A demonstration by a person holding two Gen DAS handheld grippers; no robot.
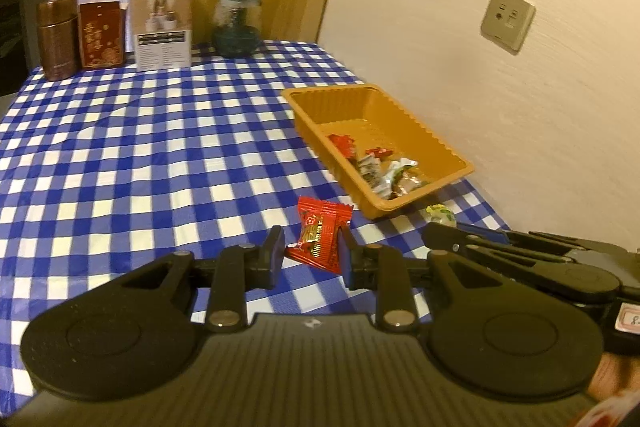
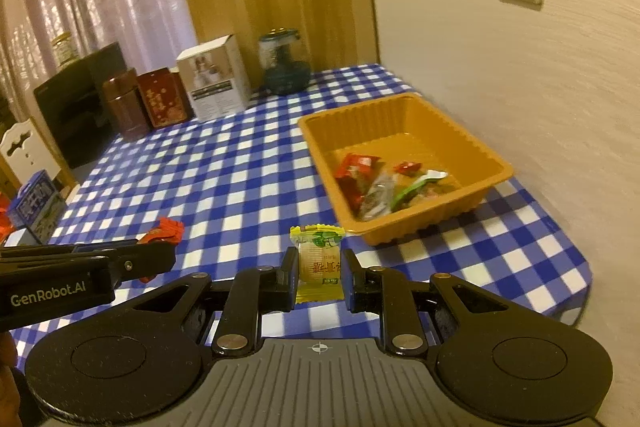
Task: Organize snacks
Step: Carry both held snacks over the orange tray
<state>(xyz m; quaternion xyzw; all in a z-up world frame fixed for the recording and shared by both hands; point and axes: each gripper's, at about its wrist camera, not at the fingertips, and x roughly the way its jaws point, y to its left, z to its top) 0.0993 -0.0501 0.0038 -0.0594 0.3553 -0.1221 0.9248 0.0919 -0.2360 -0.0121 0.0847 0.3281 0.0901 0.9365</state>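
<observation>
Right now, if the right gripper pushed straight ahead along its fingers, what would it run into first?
The right gripper already straddles the yellow-wrapped candy, so that comes first. Beyond it, probably the near wall of the orange plastic tray, though depth is uncertain.

surface: desk with blue-white checked cloth | right side: orange tray by the wall | far edge: brown tin, red tin, white box, glass jar
</observation>
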